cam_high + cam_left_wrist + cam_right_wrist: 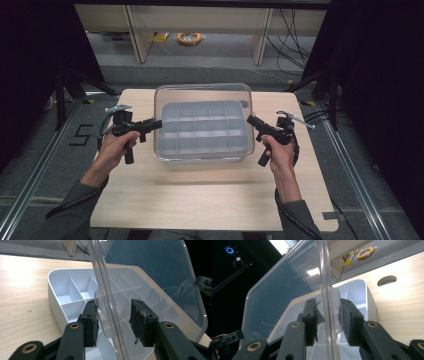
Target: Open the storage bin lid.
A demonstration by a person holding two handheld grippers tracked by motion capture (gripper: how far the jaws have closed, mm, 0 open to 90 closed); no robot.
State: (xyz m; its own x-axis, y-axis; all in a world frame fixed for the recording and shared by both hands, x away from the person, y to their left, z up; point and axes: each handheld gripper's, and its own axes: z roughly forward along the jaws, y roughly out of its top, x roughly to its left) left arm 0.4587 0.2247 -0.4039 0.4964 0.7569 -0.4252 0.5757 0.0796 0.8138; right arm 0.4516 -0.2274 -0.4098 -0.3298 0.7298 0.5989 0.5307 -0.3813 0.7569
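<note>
A person is standing at a light wooden counter (210,195), holding a gripper in each hand on either side of a white tray (202,131) divided into small compartments. The tray is sitting near the middle of the counter, toward its far edge. A clear plastic lid (202,95) is being held above the tray, tilted, with its far edge higher than the tray's rim.

The left gripper (152,125) is reaching in from the left, and its jaws are clamping the lid's left rim. In the left gripper view the left gripper (113,317) is straddling the lid's edge (105,297), which is running upright between the two black pads (141,320), with the tray's compartments (75,293) lying beyond.

The right gripper (254,122) is coming in from the right, its jaws pinching the lid's right rim. In the right gripper view the right gripper (328,317) is closing on the clear edge (324,277), the tray (369,302) is showing behind it, and a round hole (387,280) is lying in the counter just beyond the tray's corner.
</note>
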